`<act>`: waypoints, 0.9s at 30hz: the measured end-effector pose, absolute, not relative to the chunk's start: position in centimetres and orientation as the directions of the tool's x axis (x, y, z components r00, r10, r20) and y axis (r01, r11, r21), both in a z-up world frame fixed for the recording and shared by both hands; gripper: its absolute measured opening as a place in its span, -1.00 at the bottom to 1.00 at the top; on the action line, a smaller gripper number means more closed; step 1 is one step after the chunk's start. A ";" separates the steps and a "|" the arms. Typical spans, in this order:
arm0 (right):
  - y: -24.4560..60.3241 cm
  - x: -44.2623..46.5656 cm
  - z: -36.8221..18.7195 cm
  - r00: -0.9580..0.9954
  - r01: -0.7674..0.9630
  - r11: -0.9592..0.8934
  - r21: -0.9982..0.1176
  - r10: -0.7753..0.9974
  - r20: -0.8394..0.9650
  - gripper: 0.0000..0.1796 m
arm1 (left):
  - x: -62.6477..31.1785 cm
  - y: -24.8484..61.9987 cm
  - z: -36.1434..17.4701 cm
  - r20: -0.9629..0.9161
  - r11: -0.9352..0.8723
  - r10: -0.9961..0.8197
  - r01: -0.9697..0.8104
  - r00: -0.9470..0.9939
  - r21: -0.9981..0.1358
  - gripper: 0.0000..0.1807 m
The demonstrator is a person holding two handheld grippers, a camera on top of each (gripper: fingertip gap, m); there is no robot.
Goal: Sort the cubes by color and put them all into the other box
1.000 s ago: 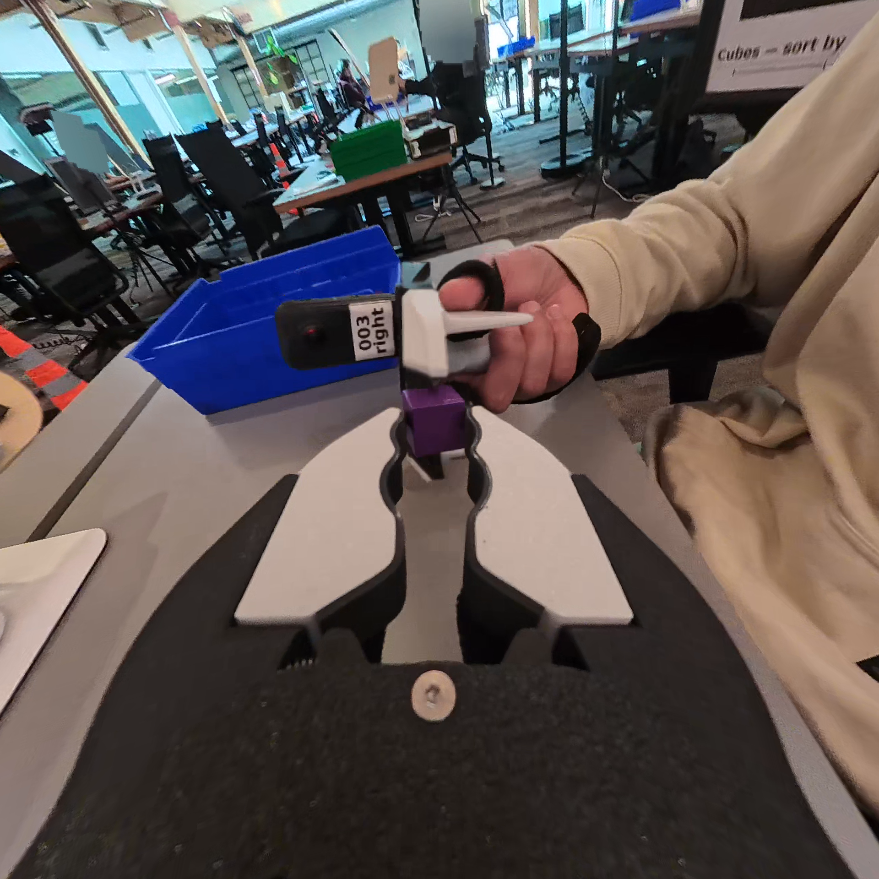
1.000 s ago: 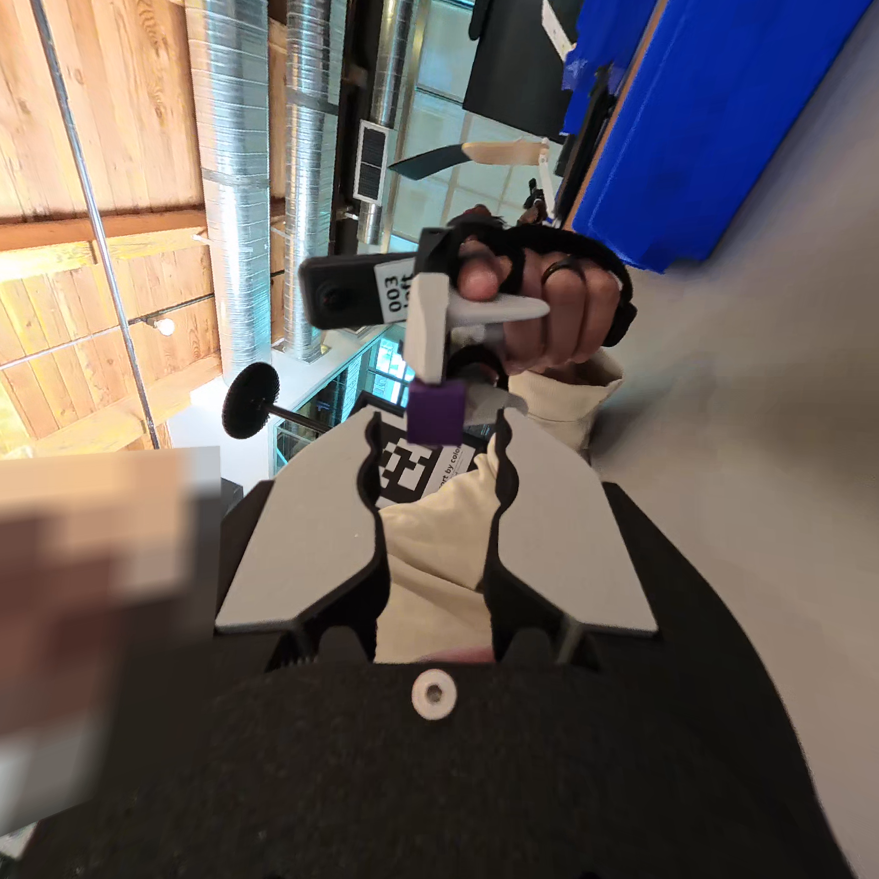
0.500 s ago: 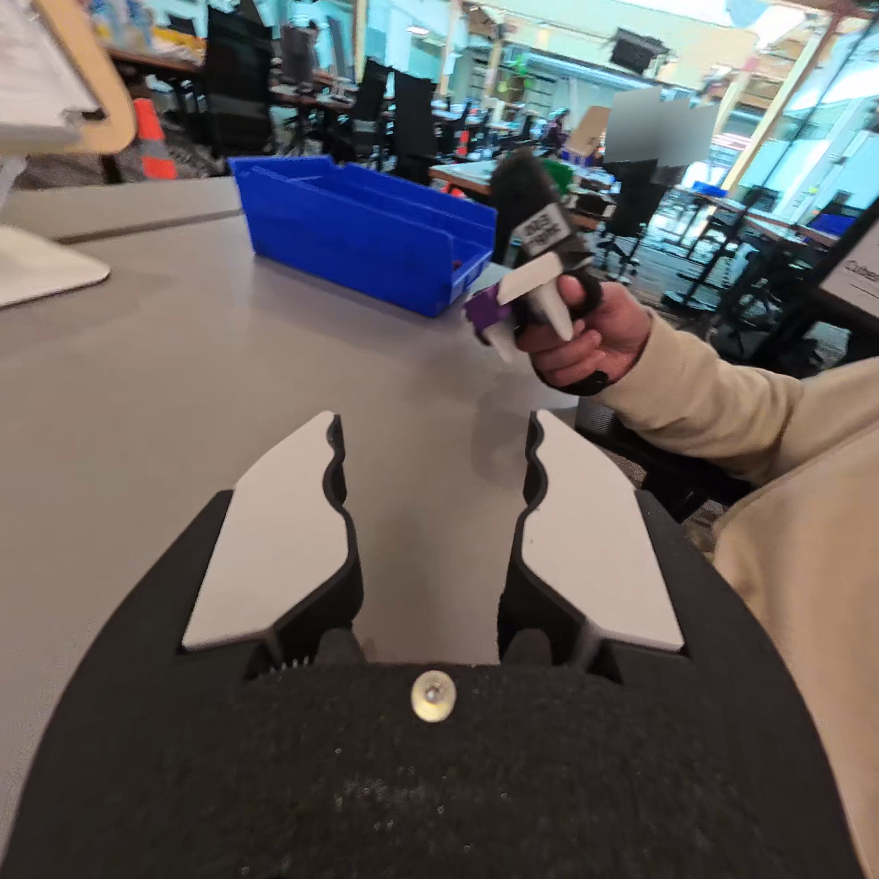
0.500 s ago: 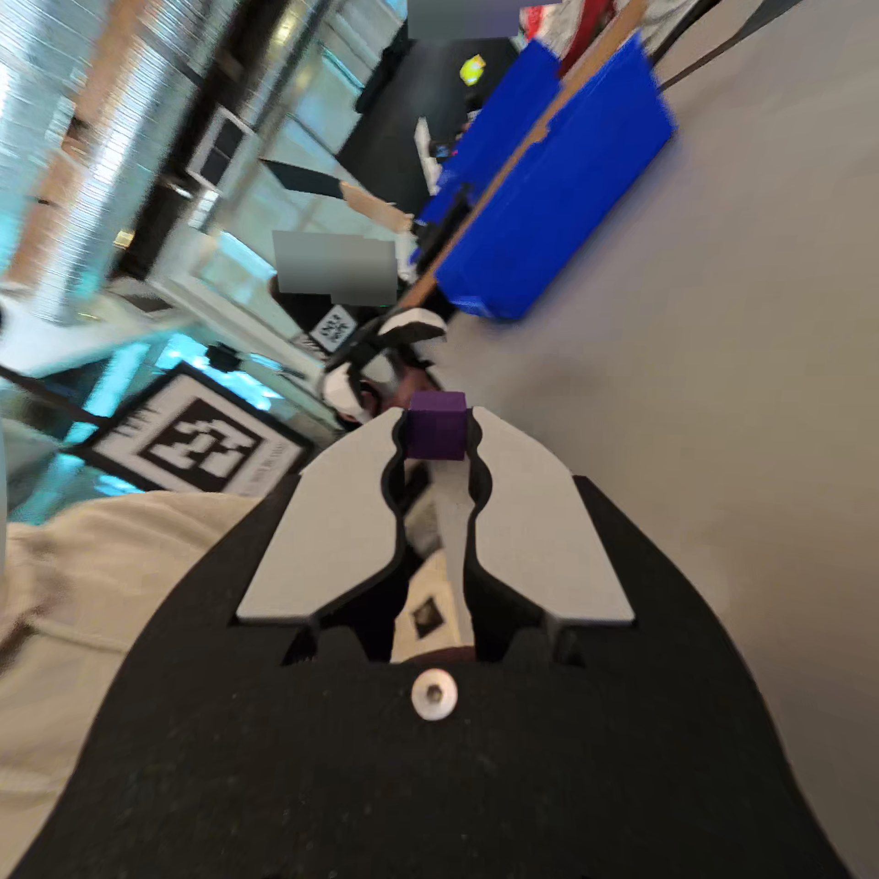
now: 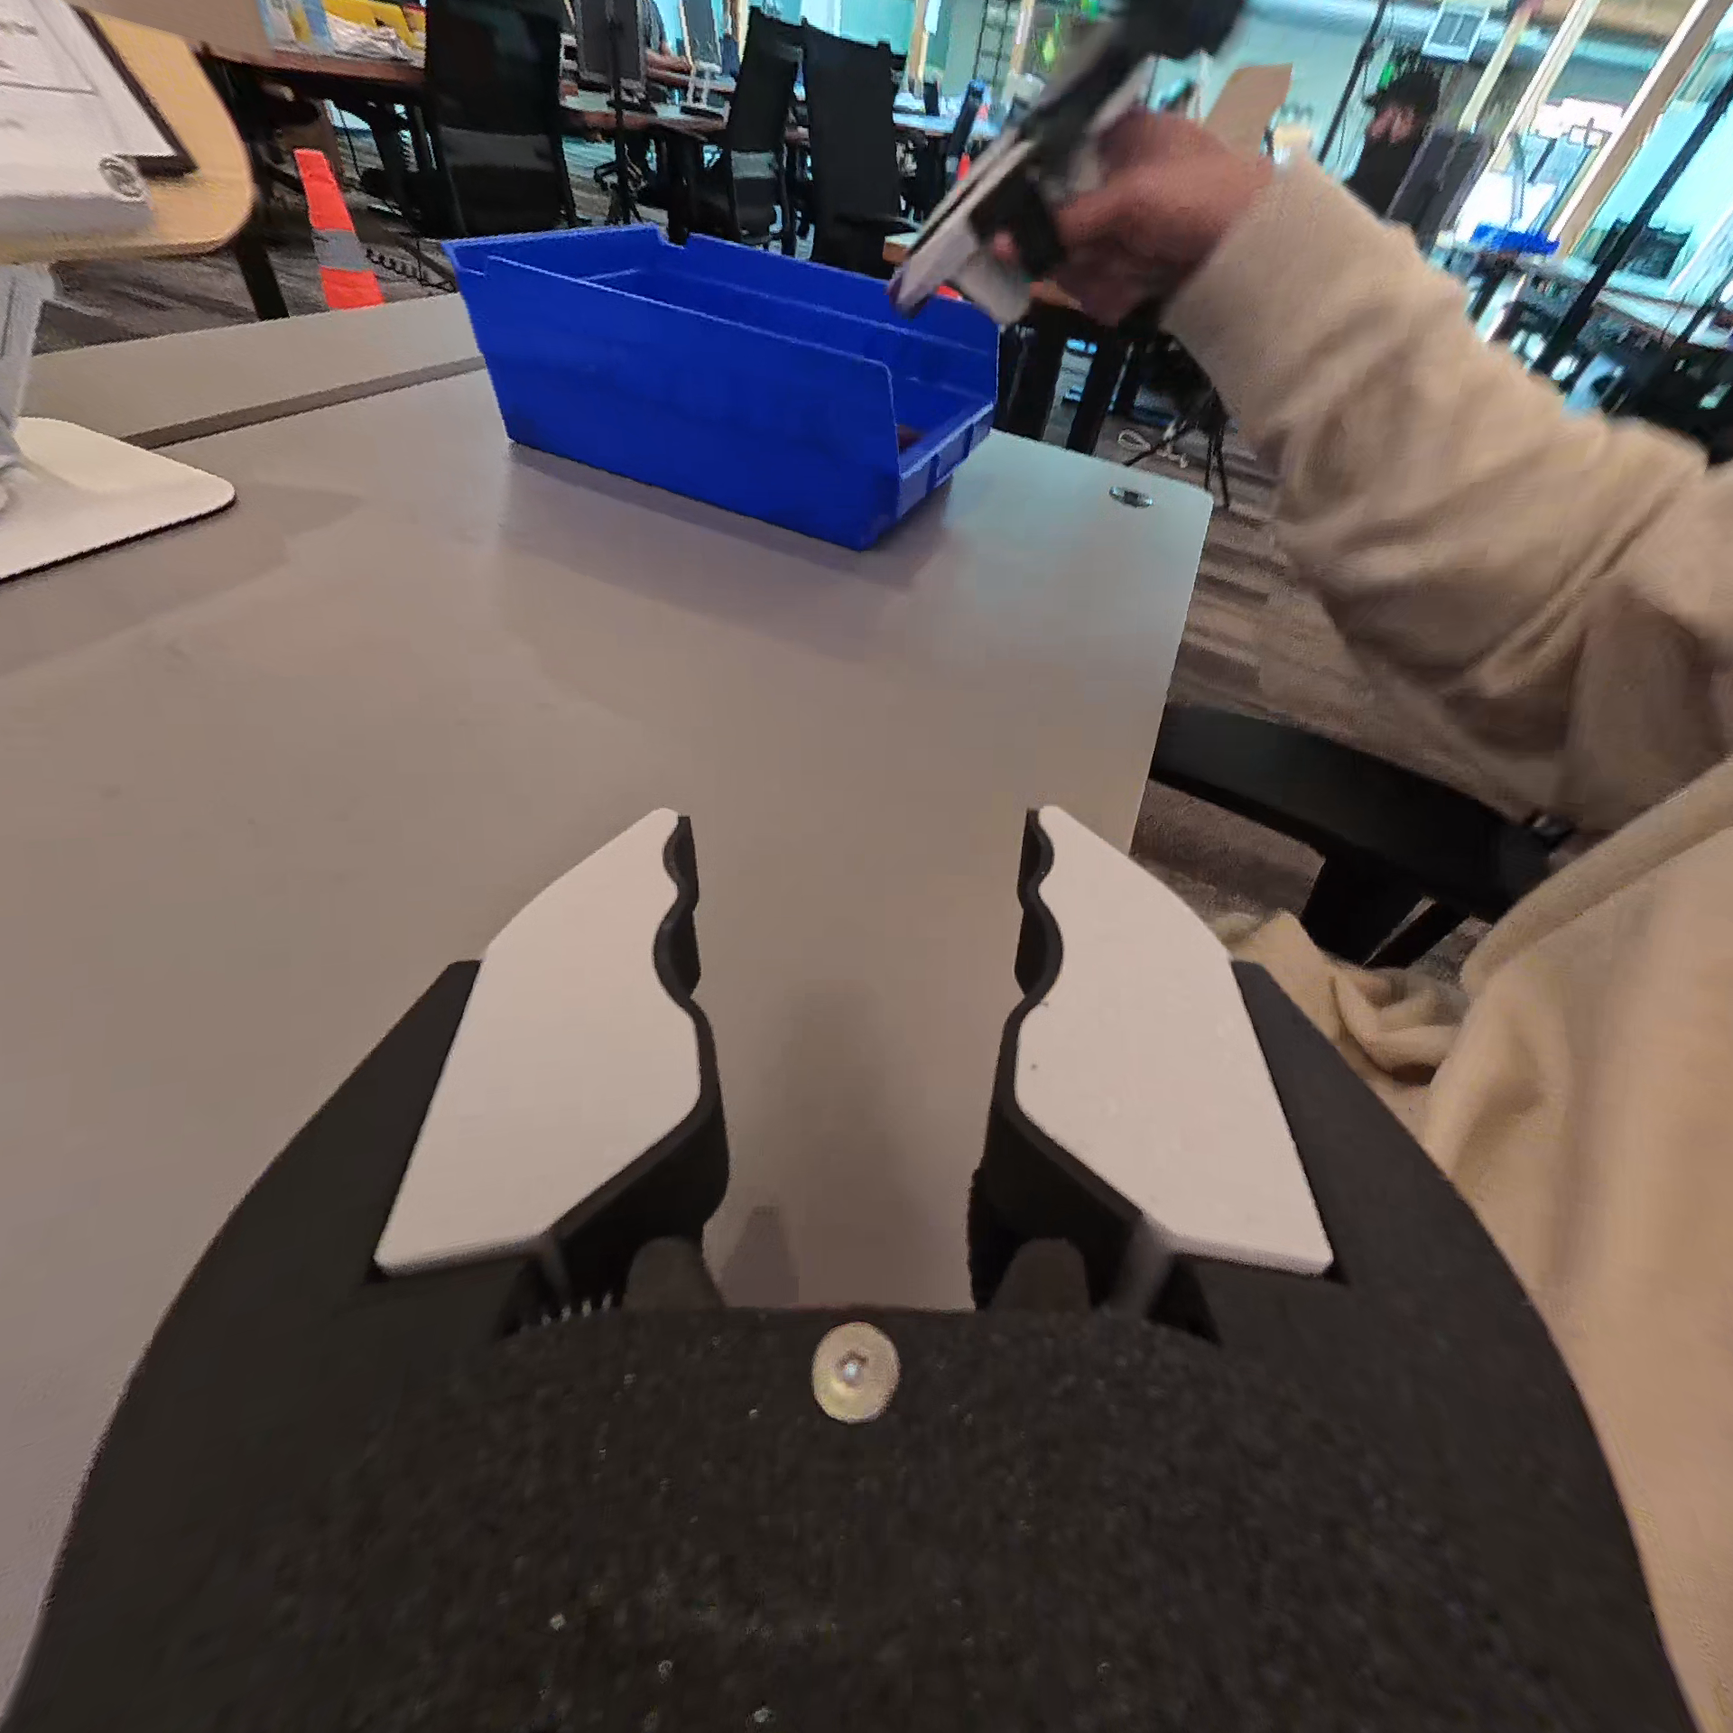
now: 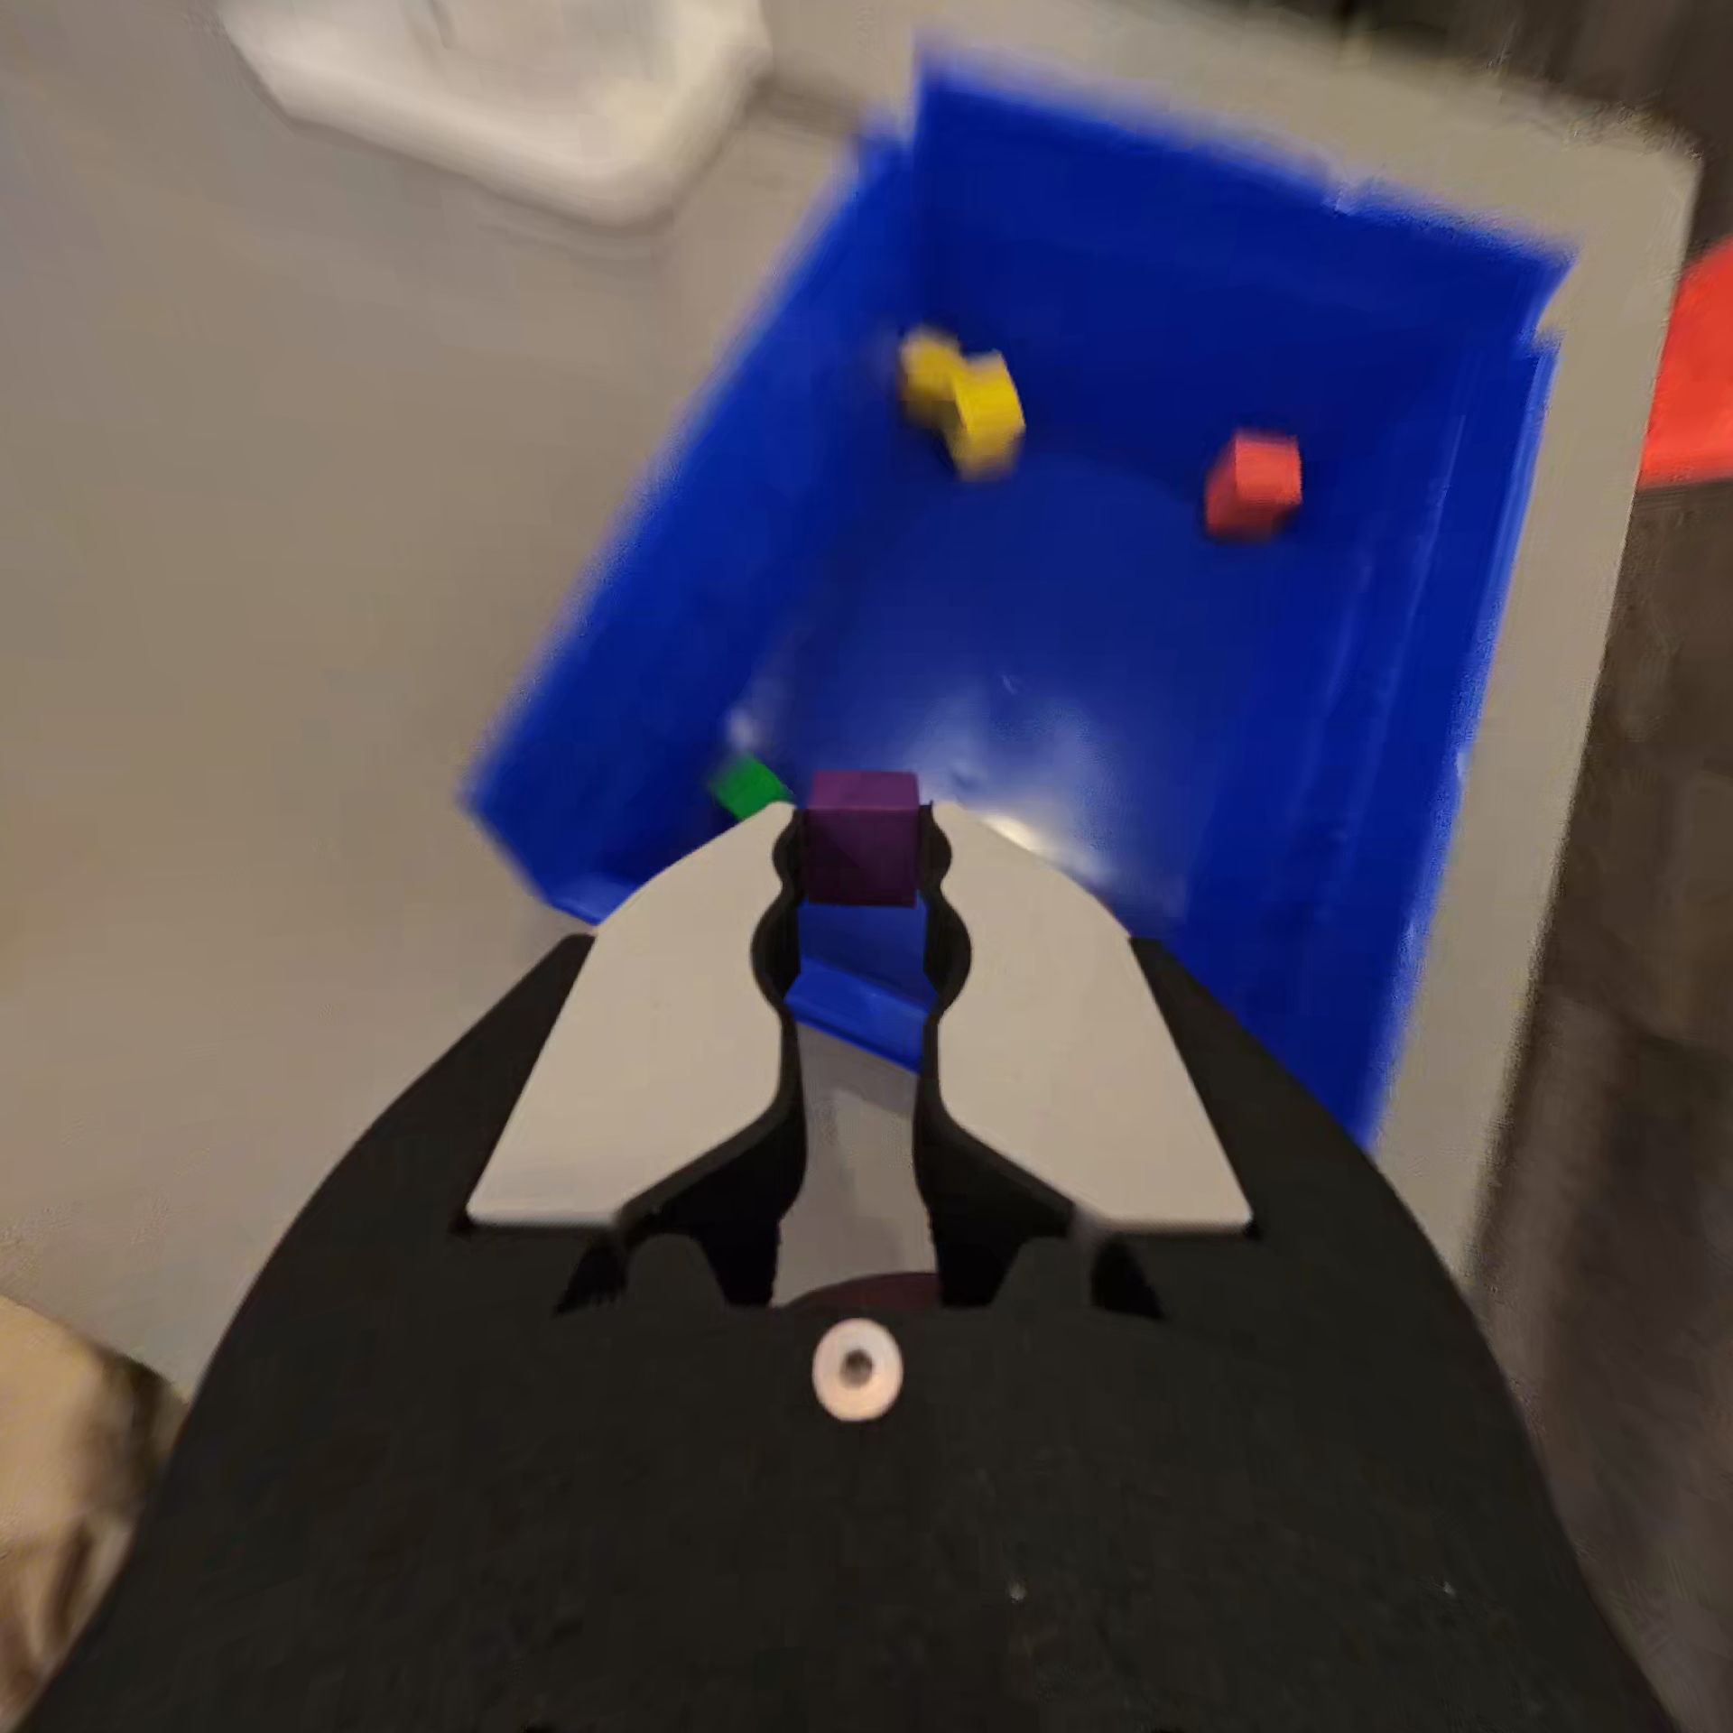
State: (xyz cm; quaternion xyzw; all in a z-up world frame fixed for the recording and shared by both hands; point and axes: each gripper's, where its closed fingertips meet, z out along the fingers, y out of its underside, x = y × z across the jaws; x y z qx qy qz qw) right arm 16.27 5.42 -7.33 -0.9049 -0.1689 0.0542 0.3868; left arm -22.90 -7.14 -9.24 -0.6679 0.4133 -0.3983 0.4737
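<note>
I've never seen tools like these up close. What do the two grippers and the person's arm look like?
Each gripper, the left gripper and the right gripper, has a black, felt-like rounded body with a silver screw in the middle. Two flat pale grey fingers sit on top, with wavy black inner edges. The person's arm wears a loose cream sleeve.
</note>
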 end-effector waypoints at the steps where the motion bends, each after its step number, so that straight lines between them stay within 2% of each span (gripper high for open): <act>1: 6.5 17.7 -9.1 0.925 0.338 -0.716 -0.610 0.371 0.076 -0.75 | -22.6 -7.3 -9.4 0.119 -0.192 -0.934 -0.192 0.336 -0.962 -0.27; 5: 8.8 19.9 -15.3 0.871 0.488 -0.833 -0.260 0.483 0.086 -0.75 | -21.6 -8.5 -10.5 0.025 -0.119 -0.950 -0.285 0.310 -0.951 -0.26; 8: 9.1 20.6 -17.9 0.844 0.535 -0.841 -0.085 0.529 0.088 -0.75 | -21.2 -9.0 -11.3 -0.045 -0.065 -0.952 -0.345 0.303 -0.936 -0.24; 11: 8.8 21.6 -19.1 0.826 0.554 -0.832 0.041 0.555 0.099 -0.74 | -21.0 -9.7 -11.4 -0.017 -0.081 -0.960 -0.336 0.279 -0.938 -0.24; 15: 8.1 22.9 -19.0 0.813 0.552 -0.823 0.132 0.567 0.132 -0.74 | -21.3 -9.9 -11.4 0.040 -0.127 -0.963 -0.317 0.267 -0.940 -0.21; 18: 7.4 24.0 -18.5 0.806 0.546 -0.822 0.162 0.568 0.166 -0.62 | -21.6 -9.6 -10.9 0.066 -0.147 -0.960 -0.289 0.273 -0.946 -0.21; 19: 7.5 23.9 -18.0 0.803 0.553 -0.822 0.138 0.570 0.173 -0.58 | -21.7 -9.5 -10.7 0.075 -0.154 -0.959 -0.279 0.274 -0.948 -0.21; 21: 8.5 22.8 -15.7 0.811 0.566 -0.824 -0.025 0.551 0.196 -0.51 | -21.9 -9.2 -10.4 0.086 -0.163 -0.955 -0.261 0.284 -0.952 -0.21; 24: 10.0 19.1 -9.3 0.860 0.508 -0.739 -0.442 0.460 0.219 -0.54 | -22.4 -8.3 -10.0 0.087 -0.171 -0.941 -0.237 0.327 -0.956 -0.22; 26: 9.2 14.5 -4.8 0.893 0.380 -0.570 -0.728 0.431 0.128 -0.56 | -22.9 -7.3 -10.0 0.077 -0.174 -0.922 -0.230 0.379 -0.958 -0.22; 27: 8.1 11.5 -3.1 0.889 0.283 -0.474 -0.834 0.455 0.043 -0.57 | -23.2 -6.8 -10.1 0.071 -0.177 -0.911 -0.229 0.406 -0.957 -0.23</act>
